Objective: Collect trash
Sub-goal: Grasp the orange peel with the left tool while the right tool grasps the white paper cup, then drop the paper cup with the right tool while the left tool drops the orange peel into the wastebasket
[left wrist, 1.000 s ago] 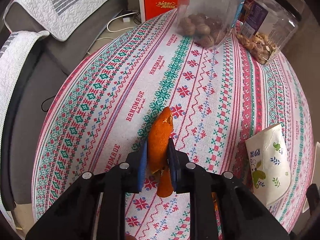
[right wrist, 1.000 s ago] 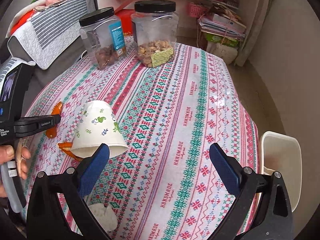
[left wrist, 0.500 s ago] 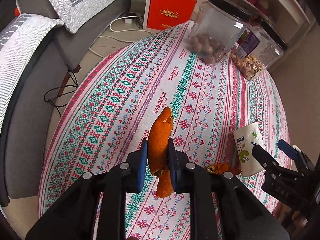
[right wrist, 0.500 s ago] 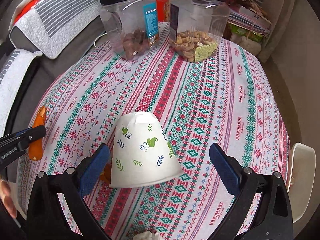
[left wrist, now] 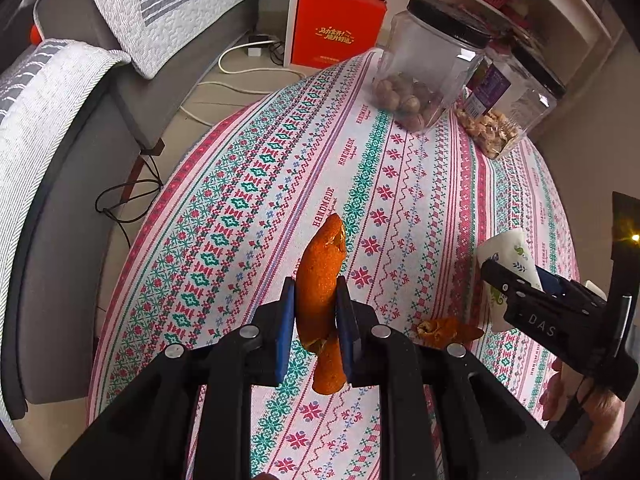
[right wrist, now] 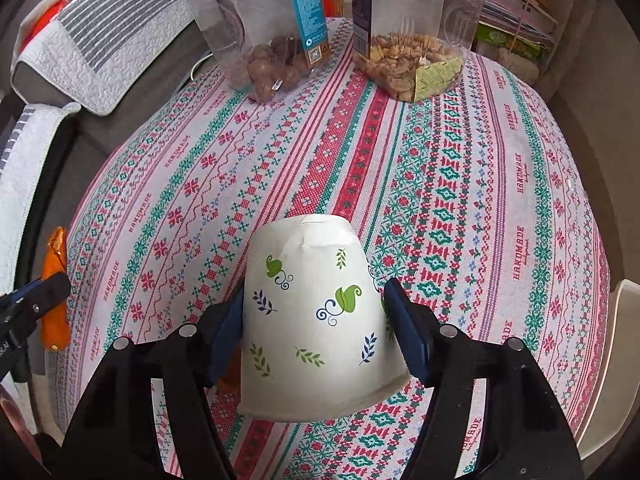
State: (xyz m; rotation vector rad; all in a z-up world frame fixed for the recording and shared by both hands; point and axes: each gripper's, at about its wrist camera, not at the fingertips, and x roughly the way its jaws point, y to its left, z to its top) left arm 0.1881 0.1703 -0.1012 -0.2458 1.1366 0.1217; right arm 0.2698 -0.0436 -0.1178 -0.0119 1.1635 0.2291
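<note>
My left gripper [left wrist: 316,312] is shut on a long orange peel [left wrist: 322,268] and holds it above the patterned tablecloth [left wrist: 248,200]. A second piece of orange peel [left wrist: 448,330] lies on the cloth to its right. A white paper cup with leaf print [right wrist: 316,320] lies tipped over, rim toward me. My right gripper [right wrist: 314,320] has a finger against each side of the cup. The cup [left wrist: 508,256] and right gripper also show at the right of the left wrist view. The held peel [right wrist: 56,264] shows at the left of the right wrist view.
Two clear jars stand at the far side: one with nuts [right wrist: 272,28], one with snacks [right wrist: 412,40]. A white bin [right wrist: 612,360] sits beyond the table's right edge. A grey sofa with a quilted cover [left wrist: 60,120] lies left. A red box [left wrist: 336,28] stands on the floor.
My left gripper has lifted the peel higher above the cloth. My right gripper has moved in around the cup and narrowed from wide open until its fingers meet the cup's sides.
</note>
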